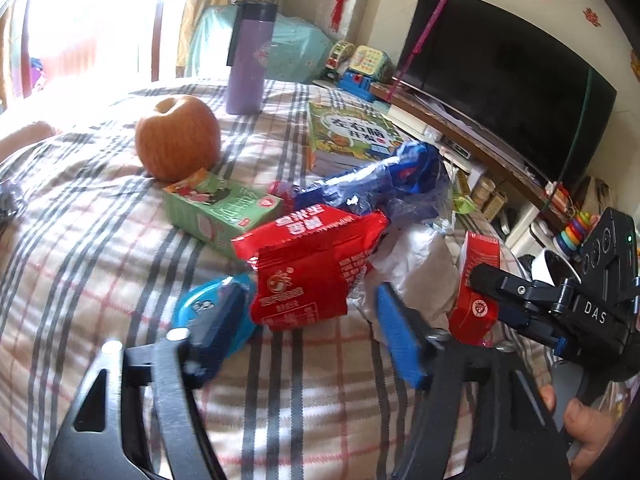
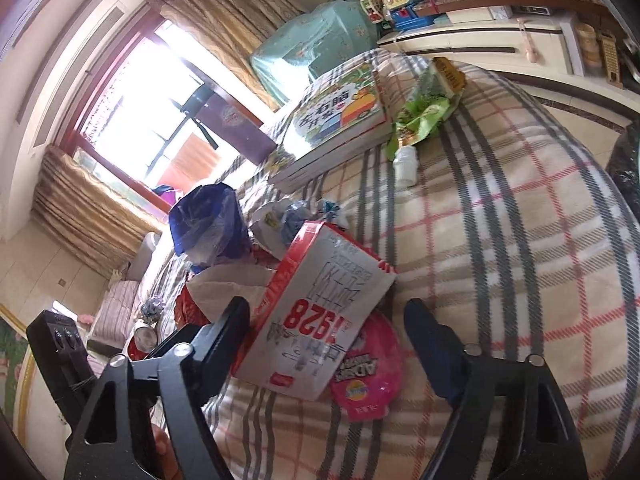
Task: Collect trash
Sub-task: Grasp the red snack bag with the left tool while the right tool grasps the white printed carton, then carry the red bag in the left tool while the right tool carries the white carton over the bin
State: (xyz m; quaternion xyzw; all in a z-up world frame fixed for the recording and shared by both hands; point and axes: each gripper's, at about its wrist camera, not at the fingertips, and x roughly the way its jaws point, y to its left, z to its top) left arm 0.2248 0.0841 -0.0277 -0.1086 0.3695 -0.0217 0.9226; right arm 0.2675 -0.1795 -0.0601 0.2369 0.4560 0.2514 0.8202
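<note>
Trash lies in a heap on a plaid cloth. In the left wrist view my left gripper (image 1: pixel 308 320) is open, its fingers on either side of a red snack wrapper (image 1: pixel 308 268). A round blue lid (image 1: pixel 208 312) sits by its left finger. A green juice carton (image 1: pixel 220 208) and a blue plastic bag (image 1: pixel 384 184) lie behind. My right gripper (image 1: pixel 504 292) enters from the right against a red carton (image 1: pixel 476 280). In the right wrist view my right gripper (image 2: pixel 326 320) is open around that red-and-white carton (image 2: pixel 320 312), which lies over a pink round lid (image 2: pixel 372 372).
An apple (image 1: pixel 176 144), a purple flask (image 1: pixel 248 60) and a stack of children's books (image 1: pixel 352 136) stand farther back. A green wrapper (image 2: pixel 428 112) and a small white bottle (image 2: pixel 406 164) lie beside the books. A TV (image 1: pixel 508 80) and toys are on the right.
</note>
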